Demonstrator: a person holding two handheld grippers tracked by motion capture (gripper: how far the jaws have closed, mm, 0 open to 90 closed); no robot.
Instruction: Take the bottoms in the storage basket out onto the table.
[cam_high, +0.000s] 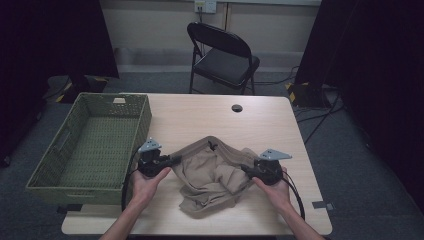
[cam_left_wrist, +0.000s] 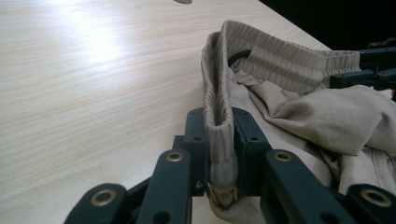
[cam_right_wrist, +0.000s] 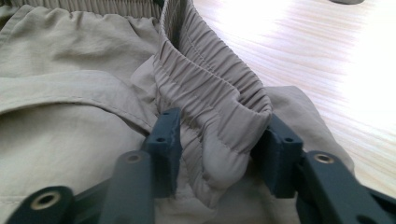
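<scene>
A woven green basket is seen at the left of the tabletop. Just right of it, the left hand-held gripper is clamped on the elastic waistband of a pair of beige trousers, which lie crumpled at the near middle of the tabletop. At the right, the waistband fold is bracketed by the right hand-held gripper; its jaws are set partly apart, and whether the cloth is pressed cannot be told. A black chair is seen beyond the far edge.

Trousers on table, basket left, chair behind
</scene>
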